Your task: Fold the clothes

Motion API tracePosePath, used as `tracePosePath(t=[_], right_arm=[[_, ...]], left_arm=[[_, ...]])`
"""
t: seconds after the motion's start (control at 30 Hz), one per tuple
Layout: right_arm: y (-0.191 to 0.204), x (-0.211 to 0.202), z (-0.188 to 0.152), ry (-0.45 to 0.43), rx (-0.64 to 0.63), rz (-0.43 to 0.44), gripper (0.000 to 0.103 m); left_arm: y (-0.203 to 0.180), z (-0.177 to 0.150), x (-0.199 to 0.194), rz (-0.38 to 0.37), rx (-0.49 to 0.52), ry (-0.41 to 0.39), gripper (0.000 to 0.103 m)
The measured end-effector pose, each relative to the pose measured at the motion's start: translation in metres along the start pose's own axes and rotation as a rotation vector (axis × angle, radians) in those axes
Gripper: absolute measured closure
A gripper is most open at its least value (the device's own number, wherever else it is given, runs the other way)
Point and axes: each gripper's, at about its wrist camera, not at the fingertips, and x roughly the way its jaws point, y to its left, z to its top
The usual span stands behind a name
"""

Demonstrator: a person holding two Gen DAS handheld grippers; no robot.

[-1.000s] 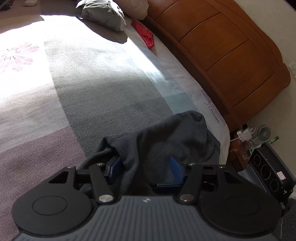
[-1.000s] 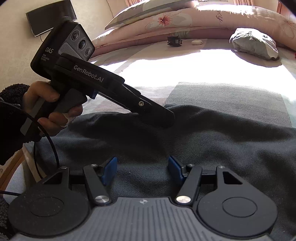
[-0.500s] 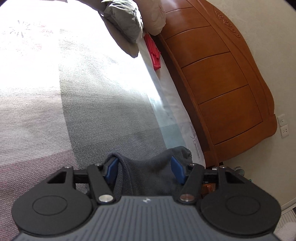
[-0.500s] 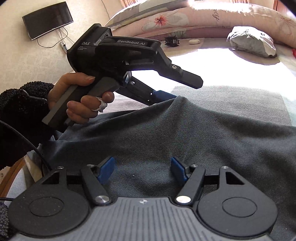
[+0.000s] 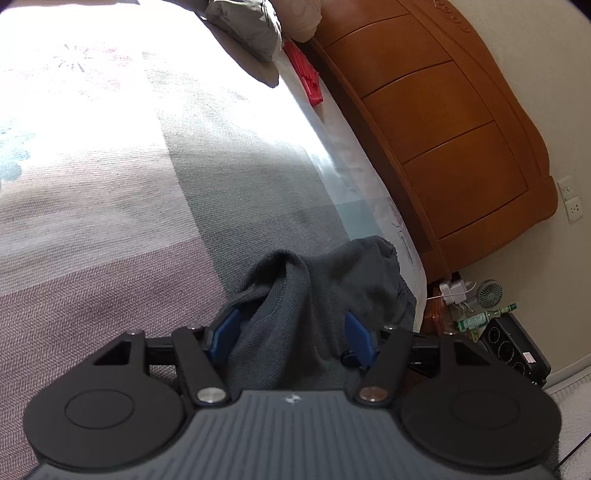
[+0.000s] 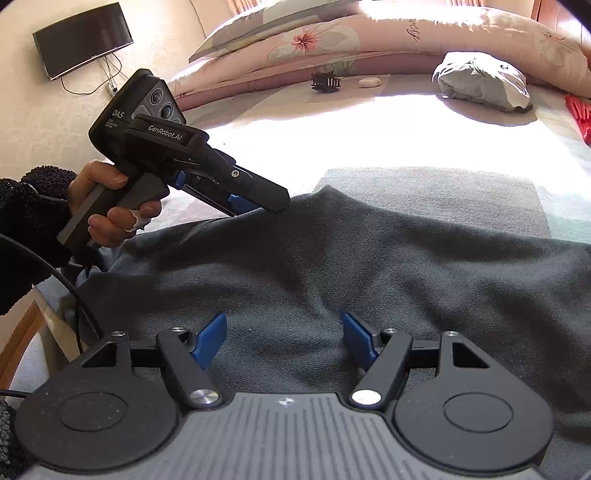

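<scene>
A dark grey knit garment [image 6: 369,266] lies spread over the near part of the bed. My left gripper [image 5: 291,325] is shut on a thick bunched fold of the garment [image 5: 314,295], which fills the gap between its blue pads near the bed's right edge. From the right wrist view, the left gripper [image 6: 273,203] points down at the cloth's far edge, held by a hand [image 6: 107,206] in a dark sleeve. My right gripper [image 6: 282,328] hovers over the flat middle of the garment, jaws wide, with no cloth pinched between its pads.
The striped bed cover [image 5: 110,184] stretches ahead in bright sun. At its far end are a grey bundle [image 6: 480,85], floral pillows [image 6: 369,33], a black hair clip [image 6: 325,81] and a red item [image 5: 310,81]. A wooden headboard [image 5: 443,129] and bedside clutter [image 5: 480,306] sit right.
The left gripper lifted the fold, then came back down to the cloth's far edge with it. The right gripper's pads spread slightly wider; it stayed in place.
</scene>
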Motion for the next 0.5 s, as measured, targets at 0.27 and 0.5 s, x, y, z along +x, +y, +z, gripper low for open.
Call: tracePosePath(t=[0.27, 0.5], right_arm=[[0.0, 0.0, 0.002, -0.008, 0.016, 0.007, 0.028], [0.002, 0.0, 0.001, -0.01, 0.02, 0.002, 0.028]], left_arm=[[-0.023, -0.004, -0.026, 0.211, 0.141, -0.194, 0.065], [-0.088, -0.029, 0.022, 0.426, 0.619, -0.06, 0.072]])
